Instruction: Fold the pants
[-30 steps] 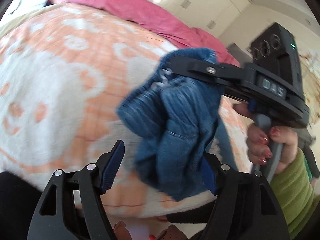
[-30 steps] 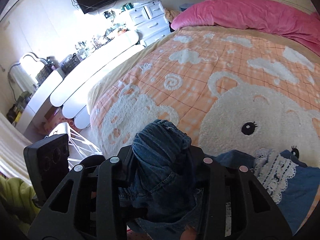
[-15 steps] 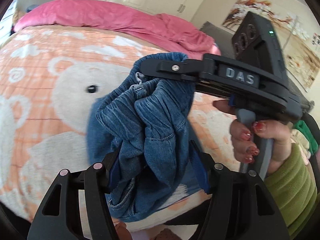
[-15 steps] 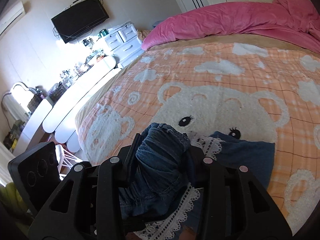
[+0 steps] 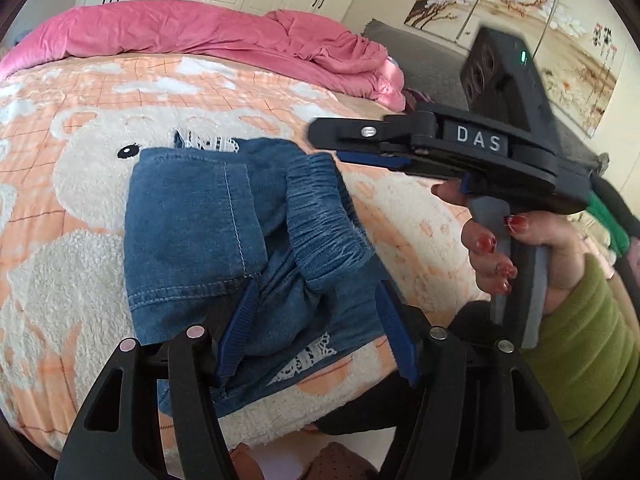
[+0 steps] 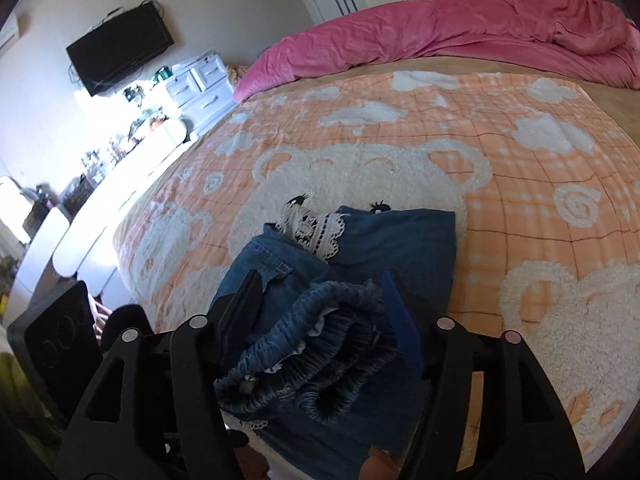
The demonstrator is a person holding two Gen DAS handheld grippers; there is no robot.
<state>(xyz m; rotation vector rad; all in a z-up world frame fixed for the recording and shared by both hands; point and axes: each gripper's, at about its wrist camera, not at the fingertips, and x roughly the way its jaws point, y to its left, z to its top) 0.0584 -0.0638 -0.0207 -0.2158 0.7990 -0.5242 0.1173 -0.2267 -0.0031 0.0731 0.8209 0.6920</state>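
Blue denim pants (image 5: pixel 192 220) with white lace trim lie folded on the bed near its front edge; they also show in the right wrist view (image 6: pixel 400 240). My left gripper (image 5: pixel 316 320) is open, its blue pads (image 5: pixel 240 324) standing either side of the bunched denim below the elastic waistband (image 5: pixel 328 216). My right gripper (image 6: pixel 320 320) is open, its fingers either side of the gathered waistband (image 6: pixel 312 368), which lies loose between them. The right gripper also shows in the left wrist view (image 5: pixel 360 148), just above the waistband.
The bed is covered by an orange and white bear blanket (image 6: pixel 520 160). A pink duvet (image 6: pixel 440 44) lies along the head end. A white dresser (image 6: pixel 200 84) and a wall TV (image 6: pixel 120 52) stand beyond the left side.
The pants were carried bunched in the air and now lie on the blanket. My right gripper opened and let go of the waistband. My left gripper opened wider.
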